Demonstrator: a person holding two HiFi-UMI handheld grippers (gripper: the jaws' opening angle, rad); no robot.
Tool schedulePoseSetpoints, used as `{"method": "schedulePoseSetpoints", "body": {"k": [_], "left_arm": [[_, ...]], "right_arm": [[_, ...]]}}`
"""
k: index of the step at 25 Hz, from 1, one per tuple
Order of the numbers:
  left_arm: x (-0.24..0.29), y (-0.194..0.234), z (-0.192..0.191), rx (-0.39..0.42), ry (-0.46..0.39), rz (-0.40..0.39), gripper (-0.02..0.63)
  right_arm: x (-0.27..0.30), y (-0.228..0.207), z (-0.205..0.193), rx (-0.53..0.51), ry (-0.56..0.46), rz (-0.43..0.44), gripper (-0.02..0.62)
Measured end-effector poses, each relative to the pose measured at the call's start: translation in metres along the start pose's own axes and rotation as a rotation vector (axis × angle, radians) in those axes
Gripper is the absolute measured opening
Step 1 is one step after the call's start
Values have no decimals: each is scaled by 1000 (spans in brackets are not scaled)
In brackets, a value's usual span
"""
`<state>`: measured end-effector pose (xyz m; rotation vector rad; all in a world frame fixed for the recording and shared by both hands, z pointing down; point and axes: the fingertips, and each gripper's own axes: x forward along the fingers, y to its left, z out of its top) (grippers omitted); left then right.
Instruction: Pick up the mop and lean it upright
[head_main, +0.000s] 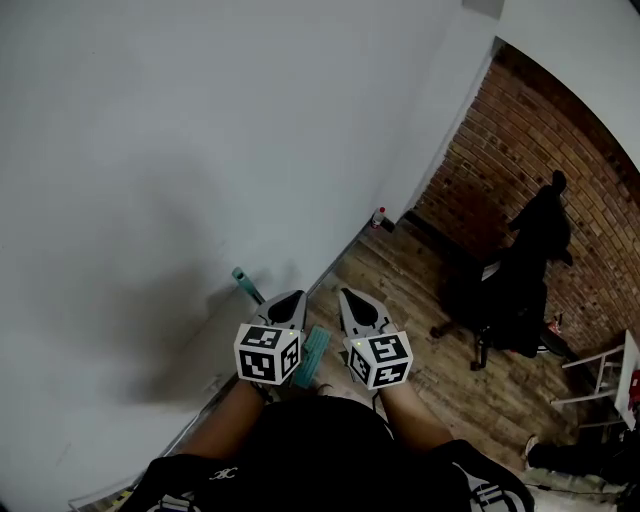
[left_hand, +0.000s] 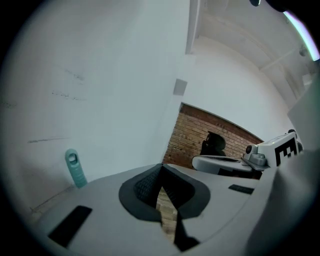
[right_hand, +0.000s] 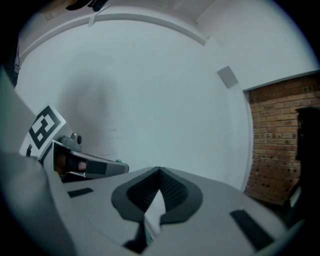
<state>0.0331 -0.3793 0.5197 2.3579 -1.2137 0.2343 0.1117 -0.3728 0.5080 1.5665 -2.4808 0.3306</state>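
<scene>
Head view: mop (head_main: 250, 289) stands propped vs the white wall (head_main: 150, 150), roughly upright w/ a slight tilt. Its teal handle tip (head_main: 243, 277) shows at approx 10 o'clock from the left claw (head_main: 293, 297). The teal mop head (head_main: 313, 356) sits low on the wood floor (head_main: 420, 300) by the wall base, between the two claws. The handle's mid part is hidden behind the left claw.

Left claw: jaws together, tips meeting, nothing between them; floor planks show thru the slit below. In the left gripper view the handle tip, w/ its hang hole, is at 9 o'clock, apart from the claw and against the wall.

Right claw (head_main: 347, 294): jaws together too, empty; only white wall is seen past the tips in the right gripper view. It's just beside the left claw, at its 3 o'clock, not touching the mop.

Bkgd: brick wall (head_main: 520, 150) at 2 o'clock, w/ a black office chair (head_main: 505, 300) in front of it, well apart from the mop.
</scene>
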Motion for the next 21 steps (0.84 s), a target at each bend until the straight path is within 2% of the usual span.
{"method": "schedulePoseSetpoints", "body": {"k": [7,21], "left_arm": [[4,-21,0,22,6,-26,-3],[-15,-13,-10,17,16,6,-3]], "right_arm": [[-14,-12,-2,37,-11,-14,12],[-21,8,-7,42,-10,27,12]]}}
